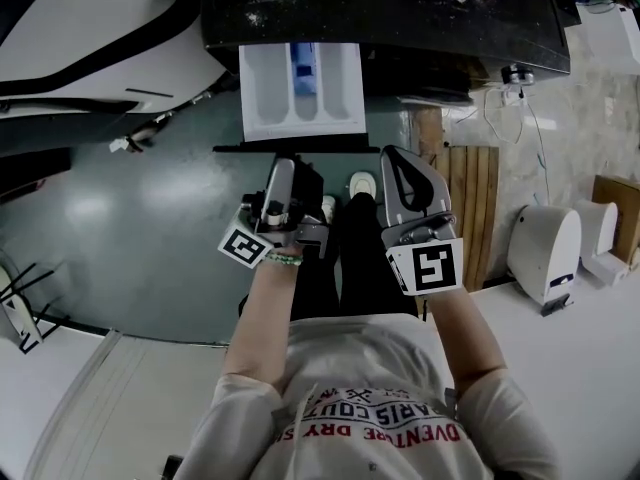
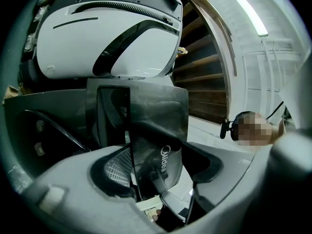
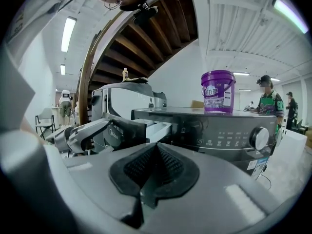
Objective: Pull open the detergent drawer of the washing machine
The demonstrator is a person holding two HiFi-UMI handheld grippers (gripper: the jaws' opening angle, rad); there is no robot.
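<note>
Jaws, left gripper [image 2: 158, 162]: set wide and closed on the dark front panel of the detergent drawer [image 1: 300, 93]. The panel stands on edge between the ribbed pads and carries a brand mark. Jaws, right gripper [image 3: 155, 165]: pressed together with nothing between them, hanging just right of the left gripper and apart from the drawer. Detergent drawer: pulled well out of the washing machine [image 1: 420, 28] at the left end of the control panel [image 3: 229, 140]. From above it shows three white channels, with a blue insert in the middle one. Hidden or cut off: the head view shows only the machine's dark top. The purple bucket [image 3: 218, 91] standing on the top is clipped there by the frame edge. The gripper body covers the left pads' contact from overhead. In the left gripper view the panel blocks most of the scene, leaving a white rounded appliance [image 2: 112, 38] above it. Edges and room: grey-green floor [image 1: 120, 208] spreads left of the drawer. Wooden slats [image 1: 470, 208] stand near the right gripper, with a white unit [image 1: 545, 253] beyond them.
</note>
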